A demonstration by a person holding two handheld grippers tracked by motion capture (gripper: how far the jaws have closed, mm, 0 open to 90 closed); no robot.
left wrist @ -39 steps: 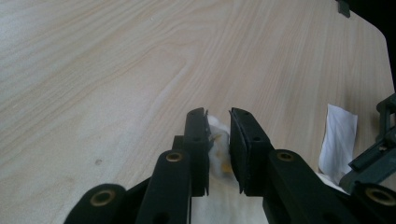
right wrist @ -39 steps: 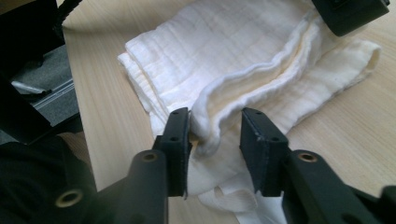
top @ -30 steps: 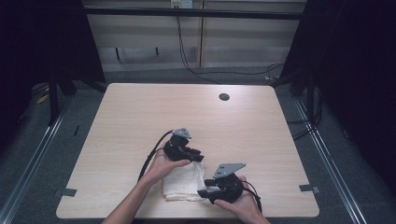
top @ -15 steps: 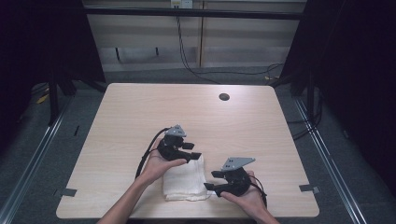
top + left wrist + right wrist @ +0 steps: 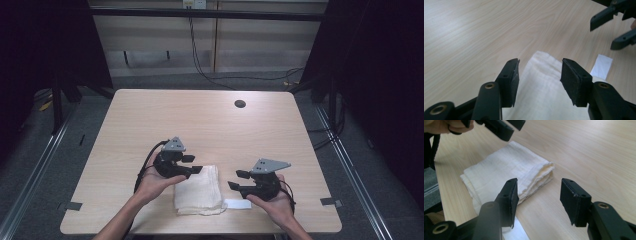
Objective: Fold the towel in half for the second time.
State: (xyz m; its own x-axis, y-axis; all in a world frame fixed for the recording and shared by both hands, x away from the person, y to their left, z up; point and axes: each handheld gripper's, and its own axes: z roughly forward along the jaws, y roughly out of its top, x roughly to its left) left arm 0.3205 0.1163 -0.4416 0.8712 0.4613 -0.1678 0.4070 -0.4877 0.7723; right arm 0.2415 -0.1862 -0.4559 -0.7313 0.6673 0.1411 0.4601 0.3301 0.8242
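Observation:
A folded cream cloth (image 5: 197, 191) (image 5: 544, 95) (image 5: 509, 167) lies flat near the table's front edge. My left gripper (image 5: 193, 165) (image 5: 540, 61) hovers over the cloth's far left corner. Its jaws have just been opening; they stand open and nothing is gripped. My right gripper (image 5: 236, 179) (image 5: 539, 181) hangs just right of the cloth, aimed at its layered edge. Its jaws have just closed a little and are still open, with bare wood between them. Each gripper also appears in the other's view: the right gripper (image 5: 602, 35) and the left gripper (image 5: 515, 128).
A small white strip (image 5: 237, 203) (image 5: 601, 66) lies on the wooden table (image 5: 210, 125) by the cloth's near right corner. A dark round hole (image 5: 240, 104) sits at the far right. Grey tape tabs (image 5: 327, 201) mark the front corners. Dark floor and cables surround the table.
Both grippers have drawn off the cloth and risen, the left to the left and the right to the right. The left jaws have opened. The cloth stays folded on the table.

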